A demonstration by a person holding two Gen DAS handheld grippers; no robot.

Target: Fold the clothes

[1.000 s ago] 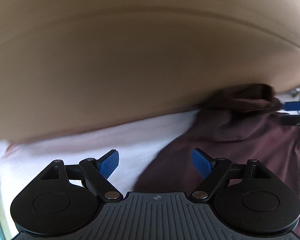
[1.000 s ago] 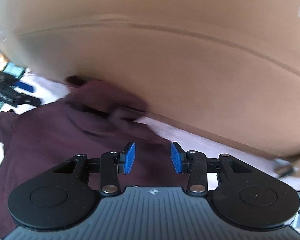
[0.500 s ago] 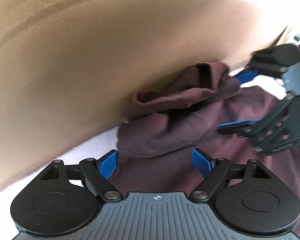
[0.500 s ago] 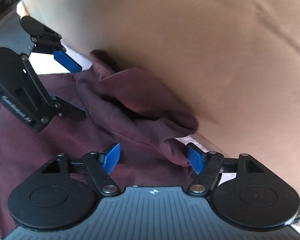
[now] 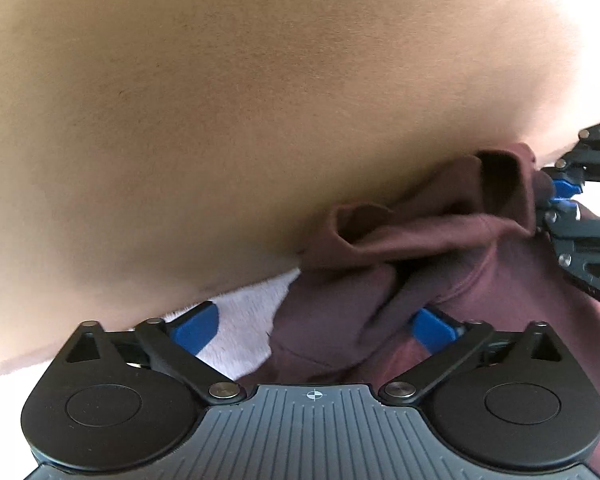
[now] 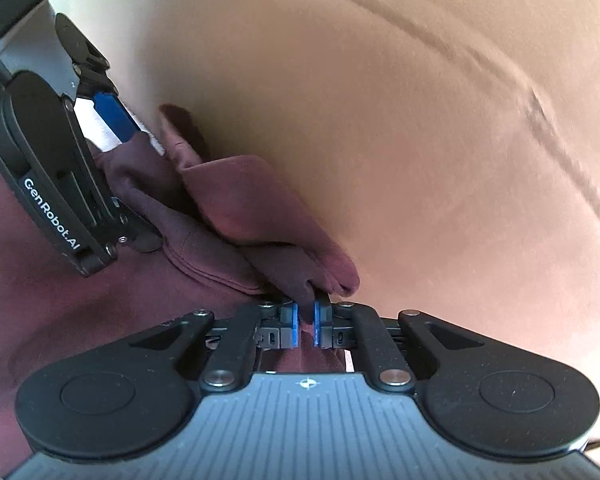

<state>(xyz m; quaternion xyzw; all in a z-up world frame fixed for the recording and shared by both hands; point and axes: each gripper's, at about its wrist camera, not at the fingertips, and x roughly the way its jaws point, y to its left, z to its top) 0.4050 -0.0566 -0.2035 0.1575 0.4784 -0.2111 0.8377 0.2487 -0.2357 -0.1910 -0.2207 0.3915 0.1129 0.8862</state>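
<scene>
A tan upholstered backrest [image 5: 260, 120] fills most of both views. The maroon hoodie [image 6: 80, 300] lies against its base on a white fleecy cover [image 5: 244, 320]. Left gripper [image 5: 320, 326]: jaws just widened, spread over a hood fold, not pressing. Right gripper [image 6: 305, 326]: jaws just closed, pinching hood fabric.

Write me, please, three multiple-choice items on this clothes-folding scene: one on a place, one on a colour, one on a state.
1. What lies behind the hoodie?
A. a tan cushion
B. a window
C. a basket

2. What colour is the hoodie?
A. green
B. maroon
C. yellow

3. How does the right gripper stand?
A. wide open
B. out of sight
C. shut on the hoodie

Answers:
1 A: the bunched cloth lies against the tan cushion.
2 B: its cloth is dark maroon in both views.
3 C: the jaws have just closed and the blue pads pinch a fold, while the left gripper is open.
</scene>
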